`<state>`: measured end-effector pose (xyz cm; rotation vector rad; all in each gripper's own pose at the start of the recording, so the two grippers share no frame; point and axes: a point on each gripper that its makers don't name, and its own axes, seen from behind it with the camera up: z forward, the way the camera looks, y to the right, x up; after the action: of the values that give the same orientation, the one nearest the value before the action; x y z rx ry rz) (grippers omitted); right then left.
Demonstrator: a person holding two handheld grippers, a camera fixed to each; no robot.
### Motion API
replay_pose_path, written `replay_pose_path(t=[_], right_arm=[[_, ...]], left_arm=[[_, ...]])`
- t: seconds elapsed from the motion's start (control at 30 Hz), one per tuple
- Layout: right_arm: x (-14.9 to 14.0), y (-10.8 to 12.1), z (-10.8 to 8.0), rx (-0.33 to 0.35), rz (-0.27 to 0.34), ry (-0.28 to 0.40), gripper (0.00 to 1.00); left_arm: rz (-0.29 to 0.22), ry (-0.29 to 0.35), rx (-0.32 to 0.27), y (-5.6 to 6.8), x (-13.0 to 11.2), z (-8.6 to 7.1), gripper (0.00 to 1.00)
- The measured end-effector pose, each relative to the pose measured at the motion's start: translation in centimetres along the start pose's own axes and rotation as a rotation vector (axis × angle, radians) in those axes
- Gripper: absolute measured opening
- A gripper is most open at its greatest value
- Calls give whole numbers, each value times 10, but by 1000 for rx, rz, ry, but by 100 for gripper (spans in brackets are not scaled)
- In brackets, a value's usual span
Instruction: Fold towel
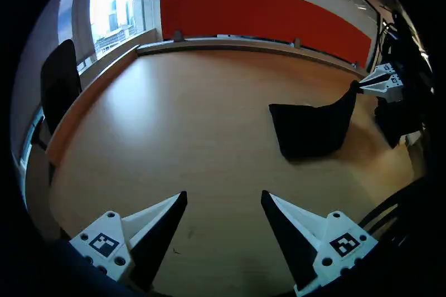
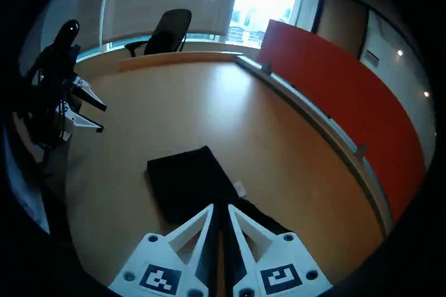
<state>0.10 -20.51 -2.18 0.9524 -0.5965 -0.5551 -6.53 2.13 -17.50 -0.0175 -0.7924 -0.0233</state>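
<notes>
A black towel (image 1: 312,127) lies on the wooden table (image 1: 195,124), right of centre in the left gripper view. Its far right corner is pulled up off the table by my right gripper (image 1: 361,84), which is shut on it. In the right gripper view the towel (image 2: 187,183) spreads flat just beyond my right gripper (image 2: 221,208), with dark cloth caught between the nearly closed fingers. My left gripper (image 1: 223,196) stands open over bare table, well short of the towel. From the right gripper view the left gripper (image 2: 103,118) is at the far left, also open.
A red partition (image 1: 262,15) runs along the table's far edge. A dark office chair (image 2: 167,32) stands by the window beyond the table. A person's dark sleeve (image 1: 398,121) is behind the right gripper. A small white tag (image 2: 240,188) lies by the towel.
</notes>
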Motion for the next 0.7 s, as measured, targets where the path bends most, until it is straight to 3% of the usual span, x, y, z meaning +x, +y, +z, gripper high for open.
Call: replay_pose_path(t=[0.37,0.7], right_arm=[[16,-14,21,48,-33,2,3],[32,-48,62,140,-71,-14,3]], left_arm=[[-15,4,8,-9,-4,-6,99],[-57,14,15,-16,-8,-17,98]])
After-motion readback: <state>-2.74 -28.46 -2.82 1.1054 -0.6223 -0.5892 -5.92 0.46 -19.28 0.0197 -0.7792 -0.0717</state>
